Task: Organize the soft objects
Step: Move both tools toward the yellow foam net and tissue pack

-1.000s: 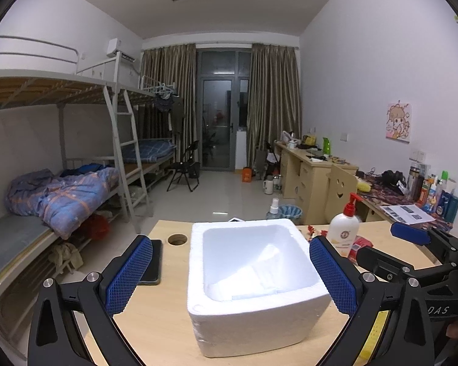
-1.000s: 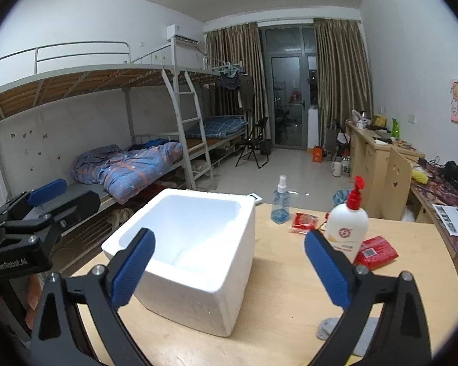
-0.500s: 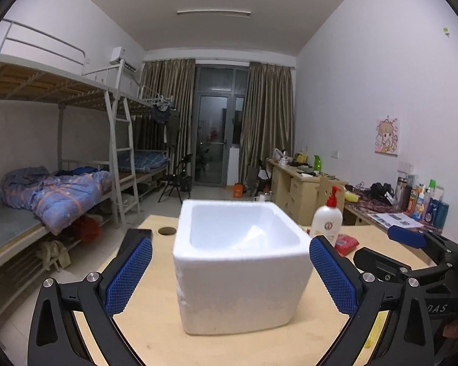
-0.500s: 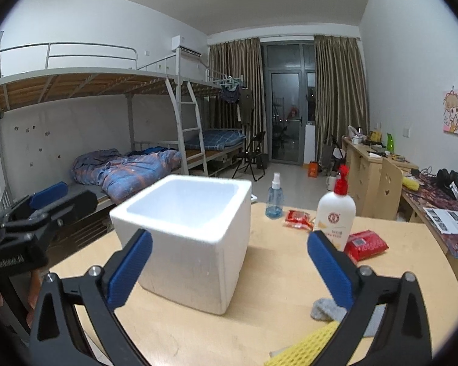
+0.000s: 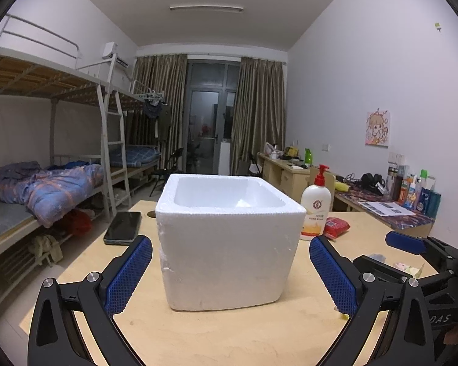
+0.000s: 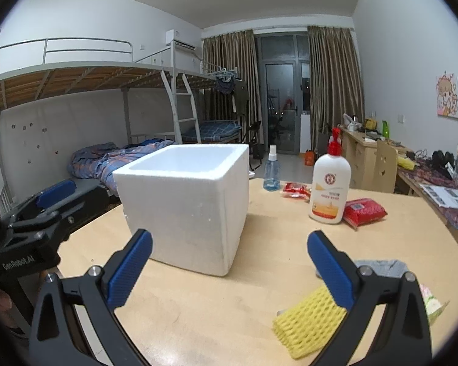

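A white foam box (image 5: 229, 244) stands open-topped on the wooden table (image 5: 216, 335); it also shows in the right wrist view (image 6: 186, 210). My left gripper (image 5: 230, 274) is open and empty, its jaws spread wider than the box's near face. My right gripper (image 6: 229, 268) is open and empty, to the right of the box. A yellow foam net (image 6: 308, 320) lies just under its right finger (image 6: 329, 270). A grey cloth (image 6: 381, 267) and a pale soft item (image 6: 432, 300) lie at the table's right.
A lotion pump bottle (image 6: 329, 189), red packets (image 6: 365, 210), and a blue spray bottle (image 6: 271, 174) stand behind. A phone (image 5: 122, 227) lies at the table's left. Bunk beds fill the left of the room; desks line the right wall.
Both grippers have dropped lower and pulled back toward the table's near edge. The box now appears from the side, and the yellow net and grey cloth have come into the right view.
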Demonstrator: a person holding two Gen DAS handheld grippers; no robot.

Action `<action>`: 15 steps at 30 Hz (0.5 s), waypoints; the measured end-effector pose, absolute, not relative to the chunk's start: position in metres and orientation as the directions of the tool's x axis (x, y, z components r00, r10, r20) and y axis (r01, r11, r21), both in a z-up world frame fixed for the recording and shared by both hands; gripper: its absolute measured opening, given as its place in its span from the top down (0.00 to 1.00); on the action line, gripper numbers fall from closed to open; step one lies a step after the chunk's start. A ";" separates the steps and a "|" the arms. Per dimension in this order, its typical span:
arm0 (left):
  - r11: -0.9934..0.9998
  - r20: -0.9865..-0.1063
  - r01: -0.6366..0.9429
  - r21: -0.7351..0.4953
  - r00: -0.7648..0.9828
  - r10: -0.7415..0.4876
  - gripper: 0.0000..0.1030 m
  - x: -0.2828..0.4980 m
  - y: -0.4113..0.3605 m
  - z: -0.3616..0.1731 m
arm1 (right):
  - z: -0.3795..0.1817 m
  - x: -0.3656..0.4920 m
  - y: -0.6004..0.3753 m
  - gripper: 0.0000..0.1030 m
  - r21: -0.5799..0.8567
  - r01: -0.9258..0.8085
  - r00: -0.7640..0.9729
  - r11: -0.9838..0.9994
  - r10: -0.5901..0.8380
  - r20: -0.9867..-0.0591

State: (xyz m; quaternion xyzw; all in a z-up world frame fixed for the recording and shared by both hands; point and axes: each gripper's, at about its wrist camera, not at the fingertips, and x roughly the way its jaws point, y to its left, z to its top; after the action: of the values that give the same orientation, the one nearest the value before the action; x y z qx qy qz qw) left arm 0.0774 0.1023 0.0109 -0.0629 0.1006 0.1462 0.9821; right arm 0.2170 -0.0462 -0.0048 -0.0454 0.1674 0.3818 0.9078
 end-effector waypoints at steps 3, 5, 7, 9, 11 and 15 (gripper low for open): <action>0.952 -0.219 -0.288 -0.102 0.940 0.261 0.00 0.077 0.101 0.009 | -0.005 0.216 -0.047 0.00 0.048 -0.708 0.652 0.705 0.677 -0.341; 0.952 -0.223 -0.289 -0.103 0.939 0.262 0.00 0.078 0.101 0.008 | -0.006 0.216 -0.048 0.00 0.046 -0.708 0.652 0.705 0.678 -0.340; 0.955 -0.235 -0.280 -0.100 0.939 0.251 0.00 0.081 0.099 0.006 | -0.007 0.215 -0.048 0.00 0.050 -0.706 0.653 0.706 0.677 -0.341; 0.957 -0.241 -0.273 -0.097 0.940 0.243 0.00 0.083 0.096 0.003 | -0.008 0.215 -0.050 0.00 0.060 -0.700 0.655 0.712 0.673 -0.344; 0.962 -0.250 -0.257 -0.096 0.941 0.226 0.00 0.087 0.093 0.001 | -0.009 0.217 -0.055 0.00 0.067 -0.693 0.658 0.718 0.667 -0.349; 0.968 -0.262 -0.231 -0.097 0.944 0.199 0.00 0.093 0.088 -0.002 | -0.012 0.220 -0.068 0.00 0.066 -0.660 0.684 0.749 0.635 -0.360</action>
State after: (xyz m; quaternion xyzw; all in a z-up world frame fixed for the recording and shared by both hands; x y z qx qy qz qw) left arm 0.0929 0.0876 -0.0024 -0.0632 0.1262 0.1095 0.9839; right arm 0.2203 -0.0678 -0.0119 -0.0344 0.1832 0.3529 0.9169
